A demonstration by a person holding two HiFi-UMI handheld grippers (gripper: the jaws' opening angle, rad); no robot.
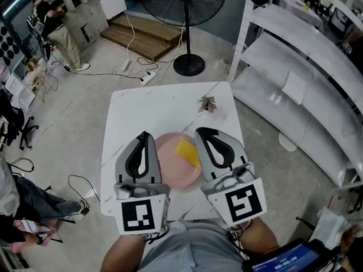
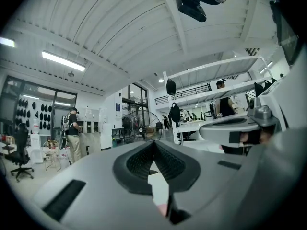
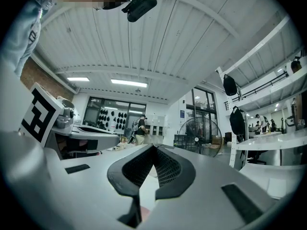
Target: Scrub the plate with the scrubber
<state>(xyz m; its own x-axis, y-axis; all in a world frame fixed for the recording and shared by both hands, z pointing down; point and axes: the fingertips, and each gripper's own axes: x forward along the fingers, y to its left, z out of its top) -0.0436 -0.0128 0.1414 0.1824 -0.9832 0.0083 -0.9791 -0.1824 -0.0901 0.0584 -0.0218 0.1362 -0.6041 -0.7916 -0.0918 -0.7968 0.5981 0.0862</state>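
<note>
one round pink plate [image 1: 170, 171], flat yellow scrubber [image 1: 187, 152] atop

The room is bright and evenly lit by long ceiling lamps [image 2: 63, 61]. The white table [image 1: 164, 109] carries only soft shadows and a little glare. Both gripper views bend strongly at the edges, with black corners, and the nearest surfaces are out of focus.

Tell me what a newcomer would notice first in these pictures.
A pink plate with a yellow scrubber lying on it sits on the near half of the white table. The left tool and right tool, both shut and empty, hover over its two sides. A black fan stands on the floor beyond.
</note>
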